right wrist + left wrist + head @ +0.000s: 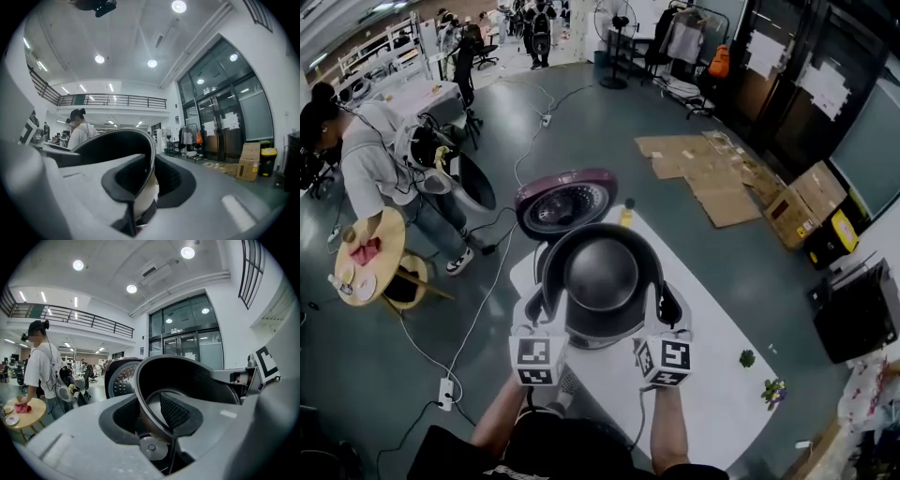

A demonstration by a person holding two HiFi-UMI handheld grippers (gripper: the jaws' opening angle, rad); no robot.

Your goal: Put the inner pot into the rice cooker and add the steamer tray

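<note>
My left gripper and right gripper pinch the dark metal inner pot above the maroon-lidded rice cooker; seating and the steamer tray apparently remain.

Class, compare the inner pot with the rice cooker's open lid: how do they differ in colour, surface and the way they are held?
The inner pot is dark with a smooth grey inside; the lid is maroon-edged around a perforated metal plate. The inner pot is gripped at its rim by the left gripper and the right gripper; the lid stands open beyond it, touched by neither. Both are round.
</note>
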